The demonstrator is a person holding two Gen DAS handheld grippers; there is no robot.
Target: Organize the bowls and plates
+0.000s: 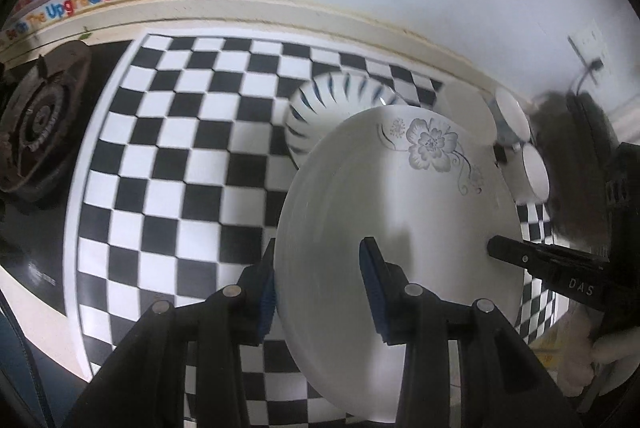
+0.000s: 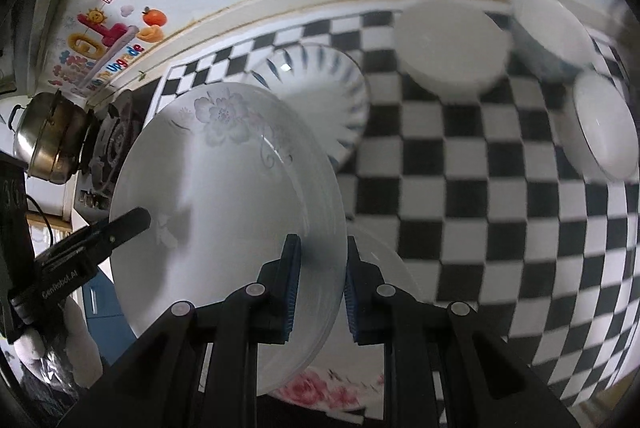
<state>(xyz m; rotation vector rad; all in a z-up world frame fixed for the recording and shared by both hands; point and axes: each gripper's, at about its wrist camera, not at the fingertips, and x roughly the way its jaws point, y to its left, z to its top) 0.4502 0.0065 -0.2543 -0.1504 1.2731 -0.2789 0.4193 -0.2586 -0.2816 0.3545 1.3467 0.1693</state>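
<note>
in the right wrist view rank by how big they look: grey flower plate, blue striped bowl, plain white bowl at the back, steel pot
1. grey flower plate, though nearest the camera
2. blue striped bowl
3. plain white bowl; close to the striped one, partly hidden, so unsure
4. steel pot, farthest off

**What I can't make out**

In my right wrist view, a pink-flowered plate [image 2: 320,388] at six o'clock sits mostly hidden under the grey-flowered plate [image 2: 224,211] and my gripper's black frame. The bowls [image 2: 600,123] toward two o'clock smear with motion blur. In my left wrist view, a dark blurred mass [image 1: 568,155] at three o'clock stays unreadable to me.
</note>
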